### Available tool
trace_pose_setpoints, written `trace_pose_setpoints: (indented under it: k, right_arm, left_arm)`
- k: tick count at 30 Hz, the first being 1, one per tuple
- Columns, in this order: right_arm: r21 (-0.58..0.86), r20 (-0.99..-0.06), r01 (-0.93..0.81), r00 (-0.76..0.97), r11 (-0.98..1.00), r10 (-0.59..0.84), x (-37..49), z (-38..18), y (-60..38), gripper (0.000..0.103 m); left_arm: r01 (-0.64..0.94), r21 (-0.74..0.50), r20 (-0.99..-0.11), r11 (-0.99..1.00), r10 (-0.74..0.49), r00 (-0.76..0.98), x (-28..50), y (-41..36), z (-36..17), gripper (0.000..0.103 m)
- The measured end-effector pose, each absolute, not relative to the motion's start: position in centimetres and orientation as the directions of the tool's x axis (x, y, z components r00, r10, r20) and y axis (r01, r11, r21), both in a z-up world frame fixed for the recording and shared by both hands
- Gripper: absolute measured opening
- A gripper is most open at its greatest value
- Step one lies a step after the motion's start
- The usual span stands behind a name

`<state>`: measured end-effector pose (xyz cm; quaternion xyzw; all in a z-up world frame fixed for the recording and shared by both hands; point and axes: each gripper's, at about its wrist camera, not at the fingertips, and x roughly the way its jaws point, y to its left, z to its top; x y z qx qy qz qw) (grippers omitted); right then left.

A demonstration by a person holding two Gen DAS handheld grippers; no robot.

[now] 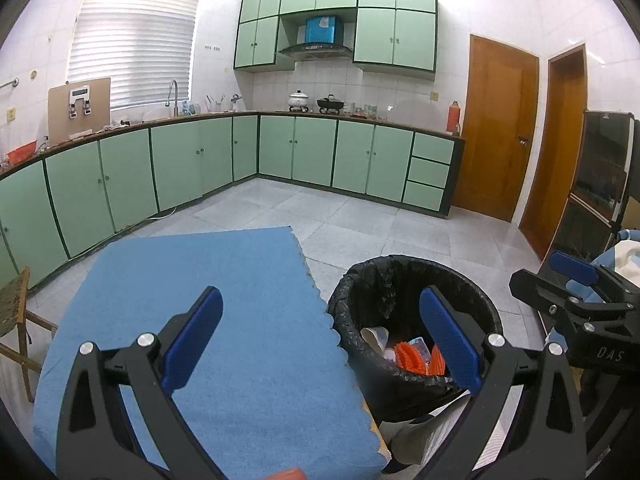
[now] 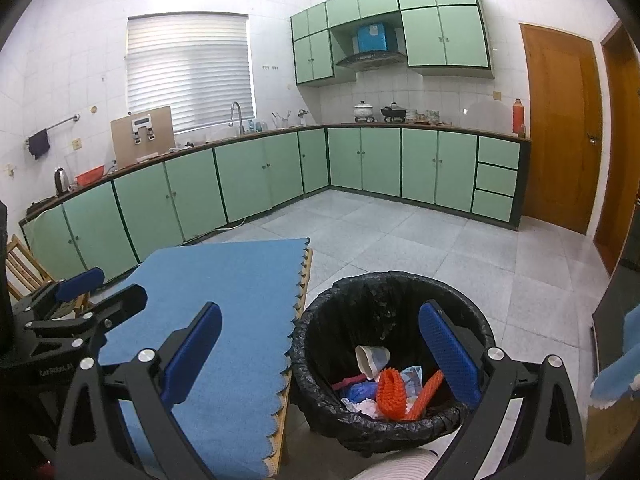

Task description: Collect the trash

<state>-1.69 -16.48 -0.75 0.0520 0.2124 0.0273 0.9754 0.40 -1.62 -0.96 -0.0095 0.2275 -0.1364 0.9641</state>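
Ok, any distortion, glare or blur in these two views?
Left wrist: fisheye bows the cabinets, dark vignette at the corners, window blown out, bin sharp. Right wrist: same curvature, bright window, glare patch on the floor, trash in the bin crisp.

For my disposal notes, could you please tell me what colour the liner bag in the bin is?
Black; the bag shows best in the right wrist view.

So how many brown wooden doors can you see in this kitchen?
2, both on the right-hand wall: one closed wooden door right beside the counter's end, and a second door further right, nearer the camera. Others may lie out of view.
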Motion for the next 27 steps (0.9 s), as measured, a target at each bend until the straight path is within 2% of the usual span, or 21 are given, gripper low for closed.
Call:
trace_pose_setpoints:
  k: [27]
  right_arm:
    - [0.11, -0.408, -0.033, 0.91, 0.993, 0.076, -1.68, -0.83, -16.45, 0.097]
  left_arm:
    - [0.258, -0.075, -0.437, 0.963, -0.264, 0.86, 0.16, -1.42, -1.04, 0.096]
